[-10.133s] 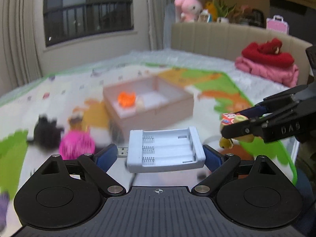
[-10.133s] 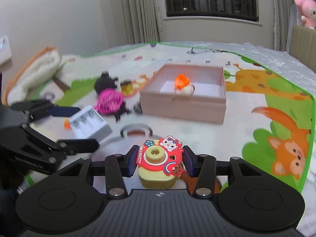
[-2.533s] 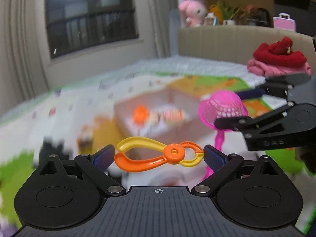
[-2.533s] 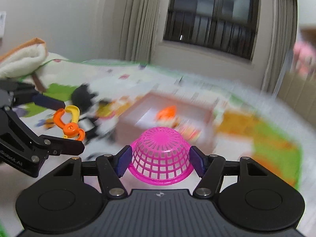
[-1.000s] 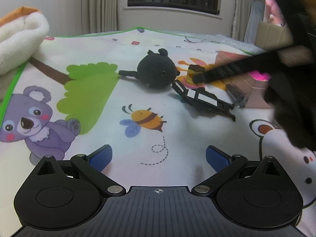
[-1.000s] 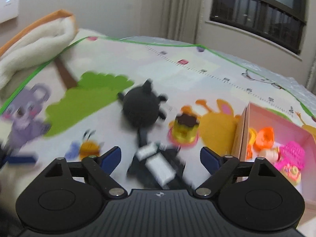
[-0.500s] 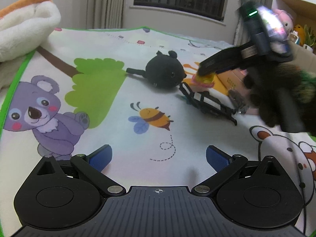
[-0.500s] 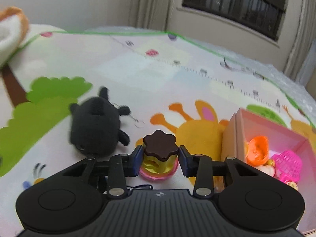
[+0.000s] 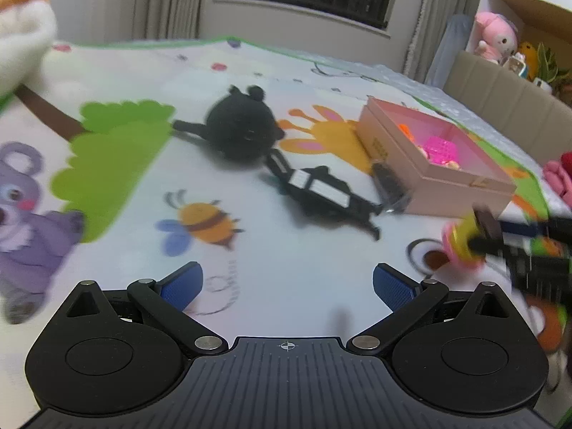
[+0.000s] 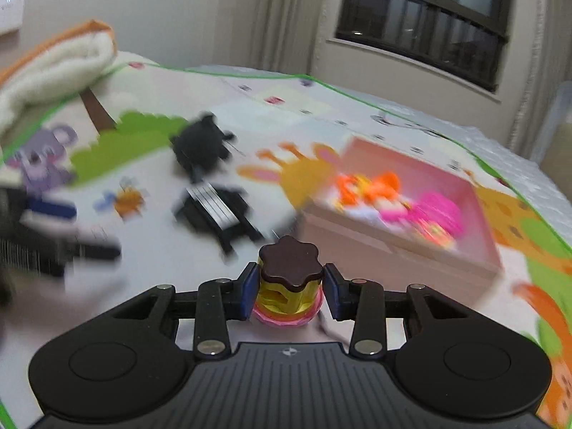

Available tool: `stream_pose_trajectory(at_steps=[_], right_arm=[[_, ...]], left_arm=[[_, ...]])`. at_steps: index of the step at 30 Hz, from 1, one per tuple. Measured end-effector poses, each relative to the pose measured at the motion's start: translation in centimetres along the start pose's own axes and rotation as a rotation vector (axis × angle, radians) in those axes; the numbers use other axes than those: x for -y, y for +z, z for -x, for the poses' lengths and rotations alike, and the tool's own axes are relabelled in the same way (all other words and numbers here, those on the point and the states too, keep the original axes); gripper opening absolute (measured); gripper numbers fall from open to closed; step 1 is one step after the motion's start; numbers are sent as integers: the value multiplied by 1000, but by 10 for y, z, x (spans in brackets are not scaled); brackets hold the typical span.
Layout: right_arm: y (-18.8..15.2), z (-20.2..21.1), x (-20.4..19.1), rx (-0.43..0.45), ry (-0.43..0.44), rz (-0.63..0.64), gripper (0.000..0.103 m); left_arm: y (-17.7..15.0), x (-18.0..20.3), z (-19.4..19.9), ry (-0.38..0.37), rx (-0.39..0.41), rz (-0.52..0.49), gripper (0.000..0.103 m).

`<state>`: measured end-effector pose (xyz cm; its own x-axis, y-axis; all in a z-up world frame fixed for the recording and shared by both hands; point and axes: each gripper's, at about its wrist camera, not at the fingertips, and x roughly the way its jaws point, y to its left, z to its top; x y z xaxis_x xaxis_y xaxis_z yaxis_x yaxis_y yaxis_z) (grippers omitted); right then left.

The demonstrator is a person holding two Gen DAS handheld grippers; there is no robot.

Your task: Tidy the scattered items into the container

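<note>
My right gripper (image 10: 289,293) is shut on a small toy pudding (image 10: 289,286) with a brown flower-shaped top, a yellow body and a pink base, held above the mat. It also shows blurred at the right of the left wrist view (image 9: 468,243). The pink box (image 10: 393,243) stands ahead to the right and holds orange and pink toys; it also shows in the left wrist view (image 9: 429,178). My left gripper (image 9: 286,286) is open and empty over the mat. A black plush (image 9: 243,132) and a black folding toy (image 9: 321,193) lie on the mat.
The play mat (image 9: 143,186) has cartoon animal prints. A folded white and orange blanket (image 10: 53,64) lies at the far left. A beige headboard (image 9: 500,107) with plush toys is at the back right. A small dark item (image 9: 388,186) lies against the box.
My right gripper has lifted the toy pudding off the mat and pulled back toward the right, away from the black plush. My left gripper has stayed open and shifted slightly.
</note>
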<state>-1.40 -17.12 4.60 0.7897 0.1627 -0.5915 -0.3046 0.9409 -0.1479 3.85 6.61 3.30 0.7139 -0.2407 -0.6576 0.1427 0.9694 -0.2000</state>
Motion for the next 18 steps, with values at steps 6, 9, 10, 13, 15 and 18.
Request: stream_pose_trajectory(at_steps=[6,9,10,13,15,18], right_arm=[[-42,13,21,30,-34,-118,39],[-54,17,29,50,-22,-183,59],[-58,18,32,65,-23,-205,66],[-67,19,37,91,-18,-252,73],[-73,14,39,85,-12,-278,75],[-74,10,39,74,-1,-284,77]], left_arm=[[22,24,-37,33,-25,-10,103],[32,33,-53,69,-33,-5,103],[36,35,-58,88,-38,8,103],[46,35,-70,123,-32,71,103],[51,33,-74,137,-14,104,103],[61,20,-76,149,44,172,103]])
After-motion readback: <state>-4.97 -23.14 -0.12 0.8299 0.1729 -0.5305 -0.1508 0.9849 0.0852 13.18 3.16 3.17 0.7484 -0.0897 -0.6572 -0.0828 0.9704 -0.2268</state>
